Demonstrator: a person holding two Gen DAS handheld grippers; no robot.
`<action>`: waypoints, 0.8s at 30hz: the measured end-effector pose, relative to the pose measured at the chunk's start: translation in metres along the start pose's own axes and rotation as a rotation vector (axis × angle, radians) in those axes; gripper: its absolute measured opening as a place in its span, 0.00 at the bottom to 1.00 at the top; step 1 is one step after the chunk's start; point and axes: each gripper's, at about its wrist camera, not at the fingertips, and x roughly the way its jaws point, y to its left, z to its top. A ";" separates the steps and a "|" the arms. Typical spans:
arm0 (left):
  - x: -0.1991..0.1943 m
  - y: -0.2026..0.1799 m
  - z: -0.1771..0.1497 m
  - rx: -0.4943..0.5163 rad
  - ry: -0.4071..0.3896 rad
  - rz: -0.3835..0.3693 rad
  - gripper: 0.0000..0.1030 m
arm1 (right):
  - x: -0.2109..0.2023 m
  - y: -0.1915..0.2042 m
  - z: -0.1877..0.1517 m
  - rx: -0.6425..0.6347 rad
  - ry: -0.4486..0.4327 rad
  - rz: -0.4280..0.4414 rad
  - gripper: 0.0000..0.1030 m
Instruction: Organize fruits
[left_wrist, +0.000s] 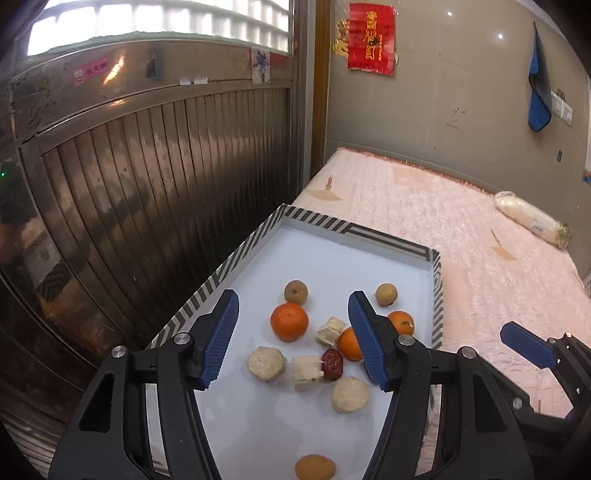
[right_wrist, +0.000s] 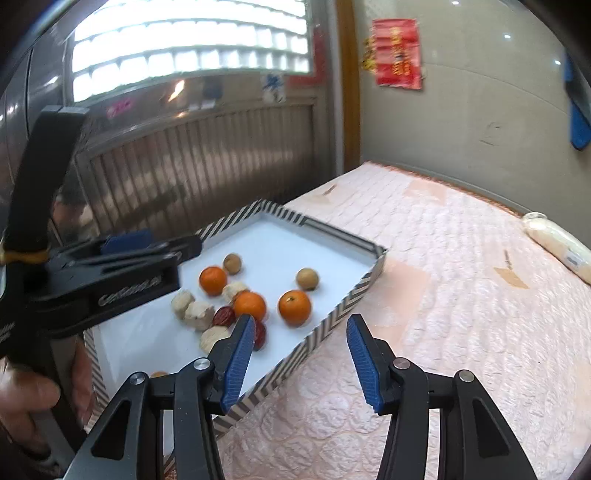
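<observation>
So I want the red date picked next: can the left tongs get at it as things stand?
Probably, but it's tight. The left tongs are open and empty above the tray, but the date touches an orange and a pale chunk, so the fingers might nudge those.

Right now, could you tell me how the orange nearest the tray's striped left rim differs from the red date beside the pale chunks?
The orange is round, bright and smooth; the red date is oblong, dark and wrinkled. The orange is clearly bigger. The orange sits apart from its neighbours, while the date lies against a pale chunk. Both rest on the white tray, and neither is gripped.
</observation>
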 end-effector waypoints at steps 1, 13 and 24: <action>-0.002 0.000 -0.001 0.000 -0.003 0.002 0.60 | 0.002 -0.003 0.002 0.005 -0.005 -0.007 0.48; -0.013 -0.005 -0.005 0.005 -0.013 0.000 0.60 | -0.001 -0.004 0.000 0.007 0.003 -0.001 0.48; -0.007 -0.005 -0.006 0.018 -0.002 0.000 0.60 | 0.003 0.000 -0.001 -0.005 0.020 -0.003 0.48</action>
